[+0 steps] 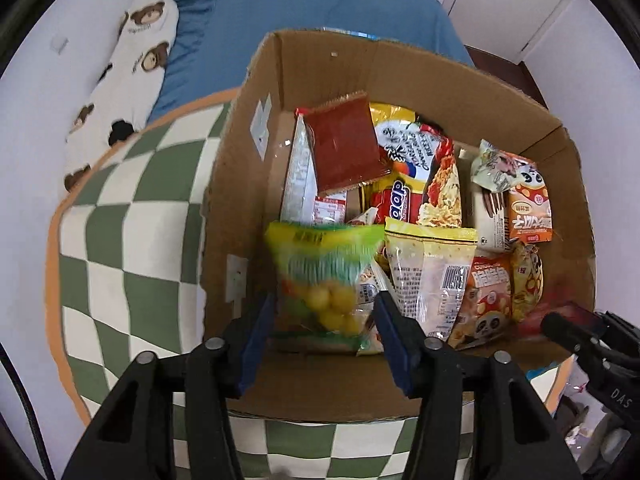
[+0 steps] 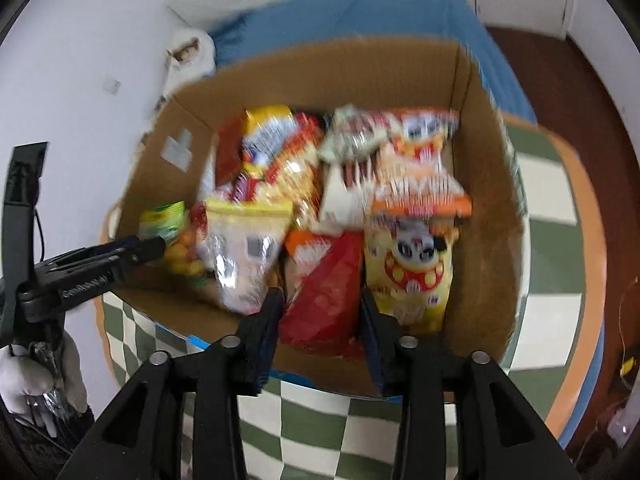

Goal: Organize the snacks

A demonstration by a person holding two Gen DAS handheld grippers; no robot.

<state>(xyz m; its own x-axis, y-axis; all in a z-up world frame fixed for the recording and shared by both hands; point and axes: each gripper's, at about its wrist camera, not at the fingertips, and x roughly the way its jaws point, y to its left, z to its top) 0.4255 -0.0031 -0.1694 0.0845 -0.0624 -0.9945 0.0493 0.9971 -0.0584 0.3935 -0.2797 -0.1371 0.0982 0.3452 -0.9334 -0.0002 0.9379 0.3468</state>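
An open cardboard box sits on a green-and-white checkered cushion and is packed with several snack packets. My left gripper points down over the box's near left corner. A blurred green-and-yellow bag of round candies hangs between its fingers, and the pads stand off it. Over the box's near side is my right gripper, open, with a red packet between its fingers, beside a yellow panda packet. Each gripper shows at the edge of the other's view: the left gripper and the right gripper.
Blue bedding lies behind the box, with a white bear-print pillow against the wall at the left. A gloved hand holds the left gripper. Dark wooden floor shows at the right.
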